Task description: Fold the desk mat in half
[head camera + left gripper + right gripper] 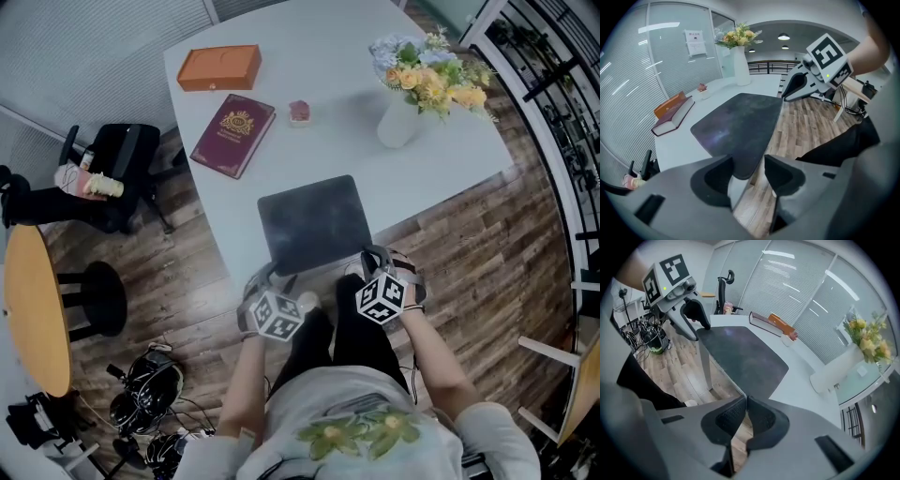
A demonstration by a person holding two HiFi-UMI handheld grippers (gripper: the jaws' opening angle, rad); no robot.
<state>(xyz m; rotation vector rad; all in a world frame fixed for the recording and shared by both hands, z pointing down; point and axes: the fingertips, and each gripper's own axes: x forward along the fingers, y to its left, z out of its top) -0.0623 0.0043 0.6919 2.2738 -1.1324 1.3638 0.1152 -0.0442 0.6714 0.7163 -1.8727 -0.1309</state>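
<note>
Wooden floor (469, 244) is the largest thing we see, and it runs on both sides of the desk mat and on our side of it. Next comes the pale desk (319, 150), which carries the desk mat (314, 223). The mat is a dark sheet with rounded corners. It lies flat and unfolded, with its near edge along the rim of the desk closest to us.

Well to the left of the mat stands a round yellow table (33, 309). A black office chair (122, 169) stands to the mat's left and a little beyond it.

At the mat's near left corner we hold the left gripper (747, 165). Its jaws stand wide apart with the rounded corner between them, and the pads do not press on it. At the mat's near right corner the right gripper (745, 401) has its jaws drawn together, pinching the mat's edge between the ribbed pads.

Beyond the mat and to its left lies a maroon book (232, 134) with a gold crest on its cover. Farther off the same way is an orange box (218, 67). Beyond the mat's far right corner stands a white vase (398, 122) of yellow and pale flowers. Straight beyond the mat, between the book and the vase, sits a small pink thing (299, 112) that is too small for us to make out.
</note>
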